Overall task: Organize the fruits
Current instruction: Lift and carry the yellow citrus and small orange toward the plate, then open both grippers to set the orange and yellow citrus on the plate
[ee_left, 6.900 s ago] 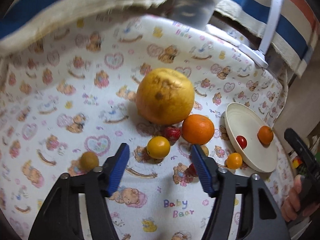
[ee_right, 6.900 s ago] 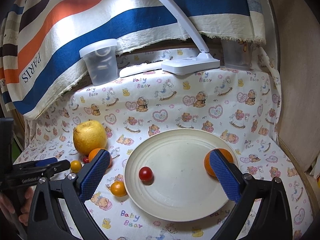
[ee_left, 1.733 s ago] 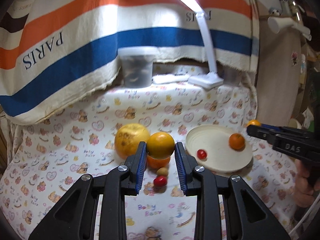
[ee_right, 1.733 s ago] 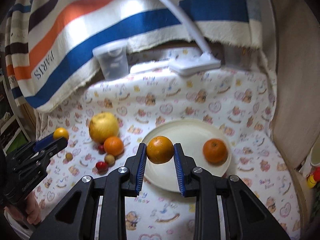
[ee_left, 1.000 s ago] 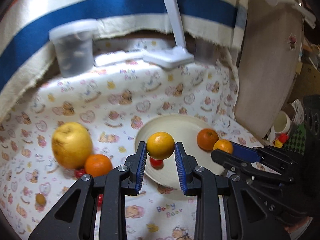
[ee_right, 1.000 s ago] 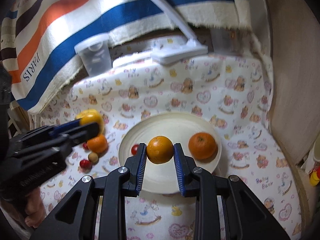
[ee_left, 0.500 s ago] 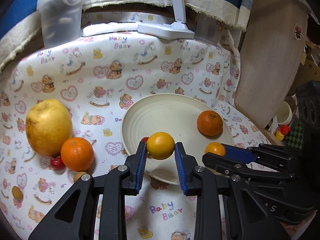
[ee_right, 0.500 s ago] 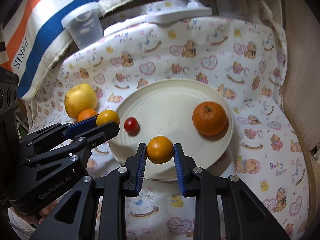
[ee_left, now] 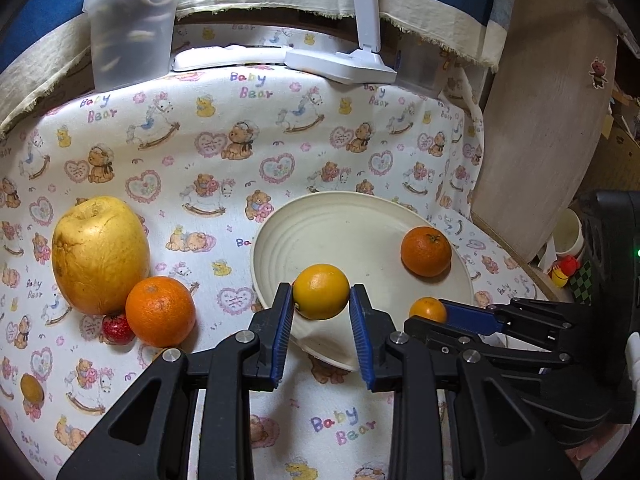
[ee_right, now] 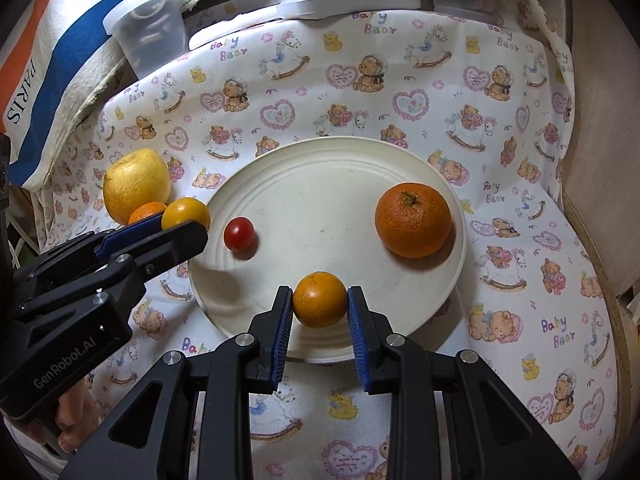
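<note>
Your left gripper [ee_left: 321, 312] has its fingers clamped on a yellow citrus [ee_left: 321, 291], hanging over the cream plate's [ee_right: 320, 168] near rim. Your right gripper [ee_right: 319, 316] pinches a small orange [ee_right: 319, 299] above that plate, beside the cherry tomato [ee_right: 239, 233] and big tangerine [ee_right: 413, 220].

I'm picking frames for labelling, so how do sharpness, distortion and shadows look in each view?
Left wrist view: sharp, fisheye bending with dark corners, a soft shadow beside the mandarin on the plate. Right wrist view: also sharp and curved, the cherry tomato showing a small glint.
</note>
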### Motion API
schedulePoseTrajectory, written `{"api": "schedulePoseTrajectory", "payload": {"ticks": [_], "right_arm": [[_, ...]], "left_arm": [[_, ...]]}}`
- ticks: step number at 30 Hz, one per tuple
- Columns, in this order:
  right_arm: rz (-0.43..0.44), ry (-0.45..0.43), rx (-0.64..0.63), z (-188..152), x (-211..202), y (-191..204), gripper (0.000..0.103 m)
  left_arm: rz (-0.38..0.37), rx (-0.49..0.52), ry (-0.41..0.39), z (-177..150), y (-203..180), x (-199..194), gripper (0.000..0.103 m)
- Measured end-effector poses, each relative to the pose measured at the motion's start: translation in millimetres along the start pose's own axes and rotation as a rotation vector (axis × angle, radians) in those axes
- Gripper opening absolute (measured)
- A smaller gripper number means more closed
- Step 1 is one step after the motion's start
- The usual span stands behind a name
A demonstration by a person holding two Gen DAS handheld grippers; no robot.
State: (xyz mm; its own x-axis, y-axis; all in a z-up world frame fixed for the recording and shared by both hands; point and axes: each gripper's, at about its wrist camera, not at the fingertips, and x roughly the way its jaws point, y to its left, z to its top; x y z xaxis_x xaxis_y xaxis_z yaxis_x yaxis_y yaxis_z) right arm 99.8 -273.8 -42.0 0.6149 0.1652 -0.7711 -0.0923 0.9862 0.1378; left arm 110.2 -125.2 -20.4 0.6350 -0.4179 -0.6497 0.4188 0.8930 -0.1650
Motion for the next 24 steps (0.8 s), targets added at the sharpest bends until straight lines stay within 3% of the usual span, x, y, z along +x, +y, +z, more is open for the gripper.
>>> {"api": "schedulePoseTrajectory", "payload": {"ticks": [7, 9, 11, 19, 24], "right_arm": [[0.000, 0.006, 0.014, 0, -1, -1, 0.030], [0.007, -0.003, 0.029, 0, -5, -4, 0.046], [0.004, -0.038, 0.046, 1, -13, -7, 0.052], [-0.030, -0.172, 0.121, 5, -47, -21, 0.052], [-0.030, -0.191, 0.125, 6, -54, -22, 0.052]], "left_arm": [[-0.002, 0.008, 0.013, -3, -2, 4, 0.028], [-0.002, 0.006, 0.010, -2, -2, 3, 0.028], [-0.004, -0.004, 0.006, -2, -1, 2, 0.028], [-0.030, 0.001, 0.031, -4, -3, 6, 0.028], [-0.036, 0.014, 0.045, -6, -7, 7, 0.028]]}}
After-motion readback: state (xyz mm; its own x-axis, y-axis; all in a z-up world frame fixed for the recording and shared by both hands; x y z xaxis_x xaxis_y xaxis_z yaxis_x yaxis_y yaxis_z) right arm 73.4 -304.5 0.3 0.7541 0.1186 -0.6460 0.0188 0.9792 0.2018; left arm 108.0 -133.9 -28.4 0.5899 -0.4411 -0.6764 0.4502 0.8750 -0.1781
